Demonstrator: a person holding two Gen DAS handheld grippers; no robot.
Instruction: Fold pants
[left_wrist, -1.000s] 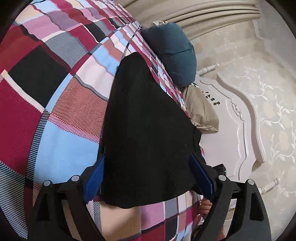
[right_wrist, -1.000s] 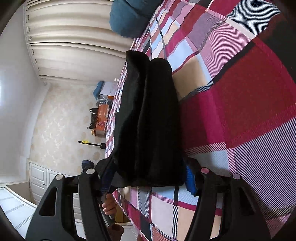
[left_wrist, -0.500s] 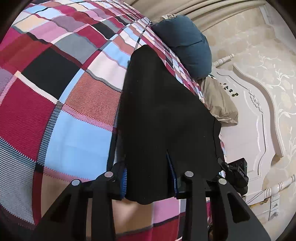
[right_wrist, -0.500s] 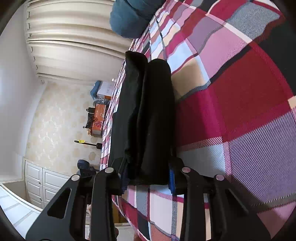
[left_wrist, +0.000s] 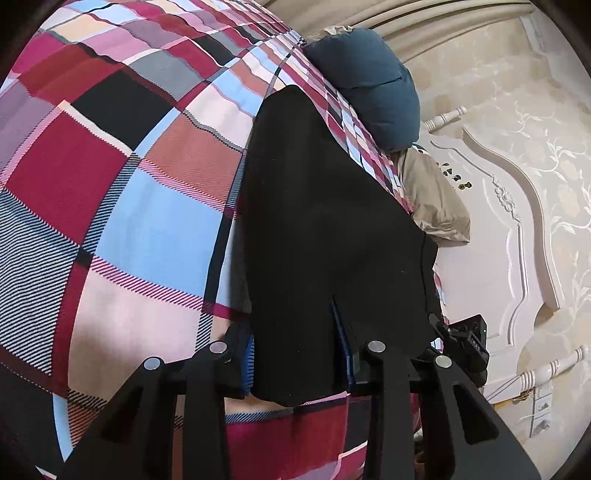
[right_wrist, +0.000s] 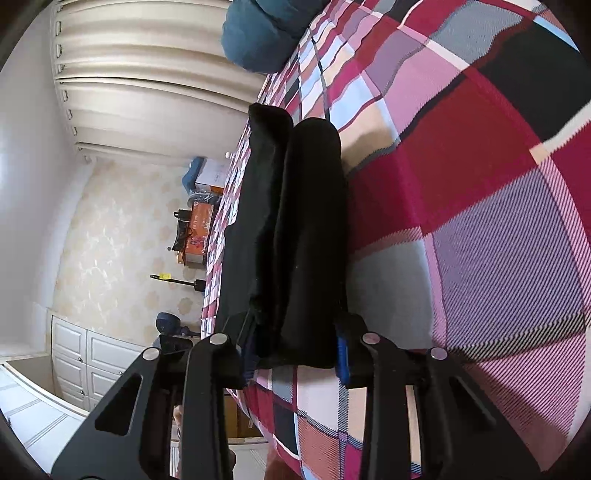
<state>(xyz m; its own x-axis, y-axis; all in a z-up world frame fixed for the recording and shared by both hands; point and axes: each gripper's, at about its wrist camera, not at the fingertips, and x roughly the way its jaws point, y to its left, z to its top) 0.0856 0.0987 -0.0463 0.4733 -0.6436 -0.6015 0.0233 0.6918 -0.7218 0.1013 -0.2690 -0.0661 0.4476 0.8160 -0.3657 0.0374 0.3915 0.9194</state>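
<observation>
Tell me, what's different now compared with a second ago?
Both grippers have closed: the left gripper and the right gripper stood open around the near edge of the black pants and now pinch it. The pants, the plaid bedspread and the blue pillow stayed put.

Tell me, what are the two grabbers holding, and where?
Both hold the black pants: left gripper and right gripper each pinch the near edge.

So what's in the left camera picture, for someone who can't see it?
The left tool pinches the near edge of black pants lying on a plaid bedspread. A blue pillow sits at the far end of the bed, a tan one beside it, and a cream carved headboard stands on the right.
</observation>
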